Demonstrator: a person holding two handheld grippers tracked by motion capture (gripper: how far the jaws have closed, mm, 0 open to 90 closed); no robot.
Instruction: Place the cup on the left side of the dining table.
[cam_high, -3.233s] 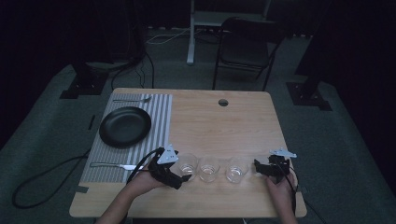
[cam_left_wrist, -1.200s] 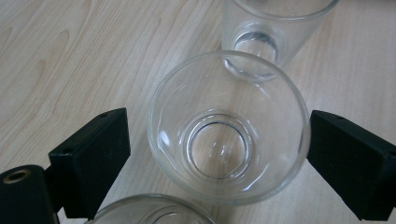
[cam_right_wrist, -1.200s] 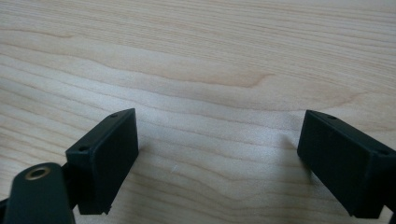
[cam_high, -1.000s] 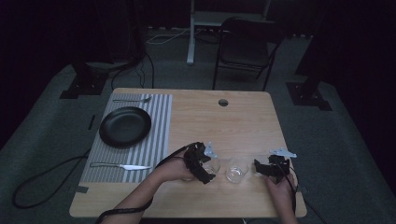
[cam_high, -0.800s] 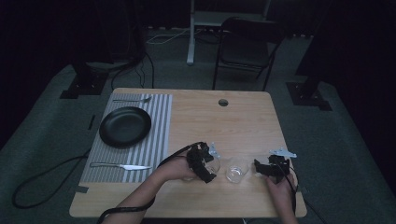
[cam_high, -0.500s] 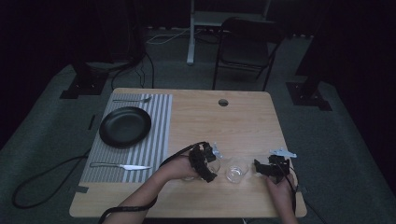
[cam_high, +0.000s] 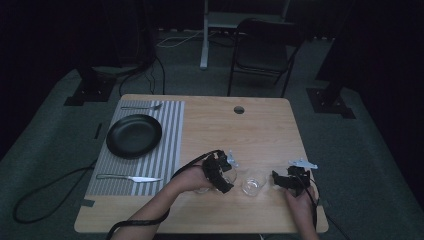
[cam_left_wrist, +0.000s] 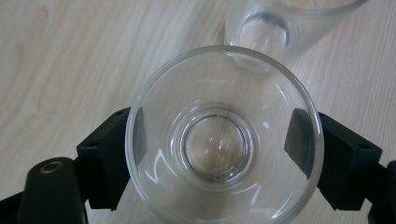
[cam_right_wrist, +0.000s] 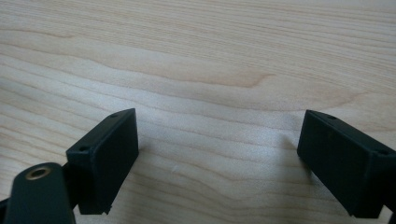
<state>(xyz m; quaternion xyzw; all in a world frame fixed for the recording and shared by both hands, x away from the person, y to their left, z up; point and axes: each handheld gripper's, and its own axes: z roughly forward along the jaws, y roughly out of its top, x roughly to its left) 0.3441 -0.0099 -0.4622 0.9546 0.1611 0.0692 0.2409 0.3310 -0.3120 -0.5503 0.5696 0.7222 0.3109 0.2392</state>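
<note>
1. The striped placemat (cam_high: 170, 150) lies along the left edge of the table (cam_high: 260, 130). A black plate (cam_high: 134, 136) sits on it, and the plate has nothing in it.
2. A fork (cam_high: 142, 107) lies at the far end of the placemat. A knife (cam_high: 130, 177) lies at its near end. There is no glass on the placemat yet.
3. The left gripper (cam_high: 223, 175) is near the front edge of the table, about in the middle. Its 2 black jaws squeeze a small clear glass (cam_left_wrist: 219, 140), 1 jaw on each side. The glass stands upright and has nothing in it. It looks like it is not lifted off the wood yet.
4. A second clear glass (cam_high: 254, 183) stands just beside the first one. It has nothing in it, and nothing holds it.
5. The right gripper (cam_high: 280, 181) is near the front right corner. Its jaws are wide apart over bare wood and hold nothing.
6. I think the job has only begun. 1 glass is grabbed. It still has to be lifted and carried, and I guess it goes by the plate. The second glass still waits.
</note>
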